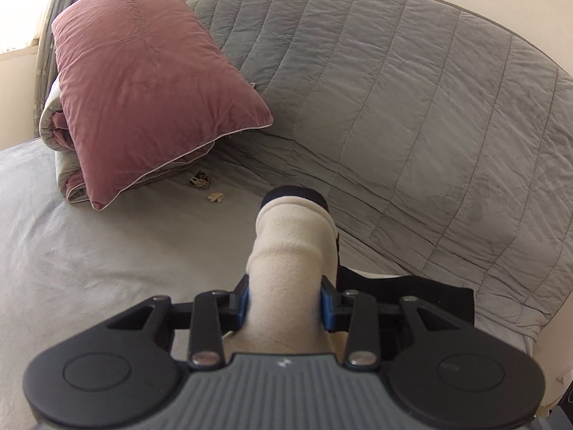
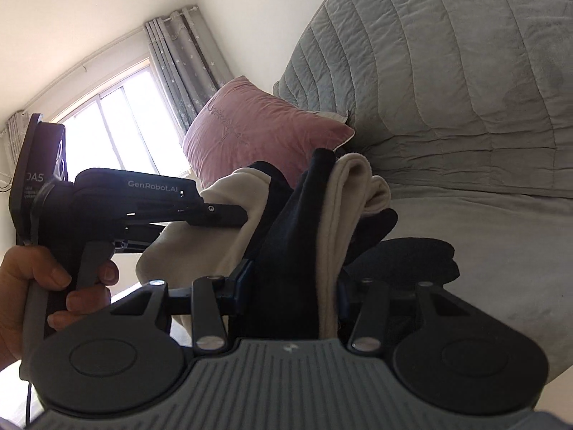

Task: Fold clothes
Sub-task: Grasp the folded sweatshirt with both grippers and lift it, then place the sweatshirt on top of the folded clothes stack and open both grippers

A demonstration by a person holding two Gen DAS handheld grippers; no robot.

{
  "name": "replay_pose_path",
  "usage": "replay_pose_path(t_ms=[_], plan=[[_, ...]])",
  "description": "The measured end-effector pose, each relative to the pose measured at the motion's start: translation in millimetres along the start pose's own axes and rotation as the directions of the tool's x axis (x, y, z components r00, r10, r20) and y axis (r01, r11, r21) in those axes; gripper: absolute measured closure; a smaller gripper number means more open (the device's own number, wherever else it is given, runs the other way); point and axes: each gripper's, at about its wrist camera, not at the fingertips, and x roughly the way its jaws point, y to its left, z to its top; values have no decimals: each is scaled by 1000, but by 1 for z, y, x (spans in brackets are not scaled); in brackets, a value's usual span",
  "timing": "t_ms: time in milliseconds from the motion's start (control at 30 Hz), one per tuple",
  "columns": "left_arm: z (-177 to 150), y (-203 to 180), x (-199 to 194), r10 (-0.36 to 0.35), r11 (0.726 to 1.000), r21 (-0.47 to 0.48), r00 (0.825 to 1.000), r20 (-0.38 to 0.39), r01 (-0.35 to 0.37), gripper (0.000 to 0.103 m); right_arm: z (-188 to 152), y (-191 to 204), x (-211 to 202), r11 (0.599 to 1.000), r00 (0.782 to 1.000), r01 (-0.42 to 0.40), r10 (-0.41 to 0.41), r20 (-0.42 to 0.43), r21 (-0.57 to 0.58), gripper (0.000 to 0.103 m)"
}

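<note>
Cream-and-navy garment clamped by both grippers' fingers — left, right — above bare bed.

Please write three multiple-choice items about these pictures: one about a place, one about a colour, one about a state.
1. Where does the pink pillow lie?
A. on a folded quilt
B. on the floor
C. on a chair

2. Which colours has the garment in the left gripper?
A. red and green
B. cream and dark
C. all yellow

3. How is the garment held?
A. by no gripper
B. by the right gripper only
C. by both grippers

Answers: 1 A, the quilt's folds show under the pillow. 2 B, cream fleece with a dark layer. 3 C, each gripper's fingers close on the cloth.
</note>
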Motion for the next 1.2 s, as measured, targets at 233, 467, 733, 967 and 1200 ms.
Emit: replay_pose_path(t_ms=[233,467,733,967,1200], plan=[[-22,0,56,63,997,45,995,-79,-59,56,-17,-17,11,994,993,105,-104,-55,14,53],[-24,9,50,219,976,12,976,6,-219,36,-21,-14,-6,989,988,151,-151,13,4,28],[-23,15,25,200,980,-34,967,159,-197,64,-11,6,-15,938,972,169,-107,210,-304,23],[-45,16,48,187,982,-20,978,93,-186,73,-14,-2,10,867,999,25,-11,30,-497,26],[-61,17,65,229,972,-61,972,54,-225,69,-21,-15,34,868,980,3,-101,-171,-497,27]])
